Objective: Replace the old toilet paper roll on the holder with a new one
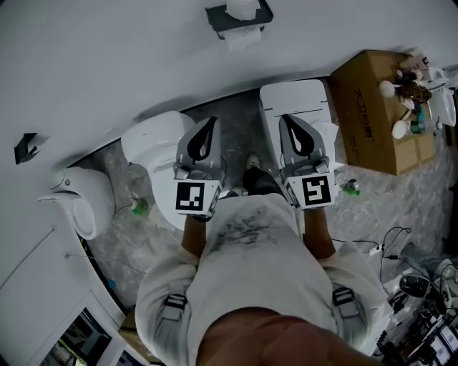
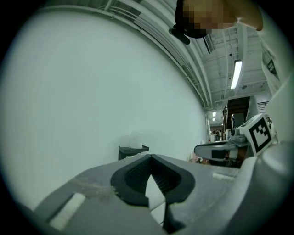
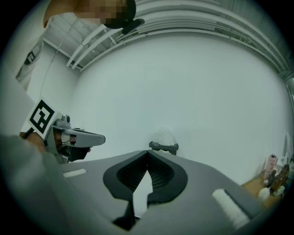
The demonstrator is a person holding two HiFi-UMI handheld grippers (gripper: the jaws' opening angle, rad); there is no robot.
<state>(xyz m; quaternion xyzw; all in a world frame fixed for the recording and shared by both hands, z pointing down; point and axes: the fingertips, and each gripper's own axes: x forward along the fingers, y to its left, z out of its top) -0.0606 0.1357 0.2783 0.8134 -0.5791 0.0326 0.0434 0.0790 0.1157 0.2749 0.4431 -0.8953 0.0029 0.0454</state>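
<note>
As the person stood facing the white wall [image 1: 107, 64], two grippers were held out in front, side by side and well apart from that wall. The left gripper [image 1: 210, 123] had its jaws fully together with nothing between them; the left gripper view showed only pale background through the gap behind the tips. The right gripper [image 1: 285, 120] was in the same condition, jaws together and empty. Each carried one marker cube, two in all.

One black holder [image 1: 240, 18] was fixed to the wall ahead of the grippers, slightly to the left of the midline between them. One toilet paper roll [image 1: 242, 8] sat at the holder, with a single sheet hanging below it. Neither gripper touched the holder or the roll. Whether the roll was old or new could not be determined.

On the floor below the wall stood one white toilet [image 1: 154, 146] under the left gripper and one second white fixture [image 1: 297, 104] under the right gripper. One cardboard box [image 1: 368, 114] stood to the right, bearing several small items too small to identify. One black hook [image 1: 27, 146] was mounted on the wall at far left.
</note>
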